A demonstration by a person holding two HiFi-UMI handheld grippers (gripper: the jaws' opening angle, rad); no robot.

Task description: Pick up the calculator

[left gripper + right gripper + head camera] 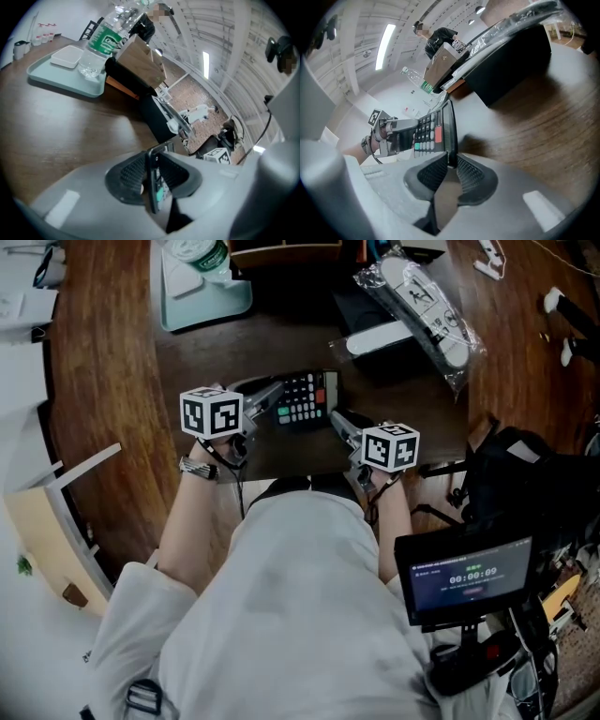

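Observation:
The calculator (302, 399) is dark with grey, teal and one red key. It hangs between my two grippers near the wooden table's (103, 371) front edge. My left gripper (274, 401) is shut on its left edge, and in the left gripper view that edge of the calculator (159, 190) stands upright between the ribbed pads (129, 176). My right gripper (337, 418) is shut on the opposite edge. In the right gripper view the calculator (429, 133) shows its keypad, its rim pinched at the jaw tips of the right gripper (451, 169).
A teal tray (202, 296) with a water bottle (202, 254) stands at the back left. A plastic-wrapped white item (422, 301) lies on a black case at the back right. A black bag (525, 484) and a small screen (469, 573) sit at my right.

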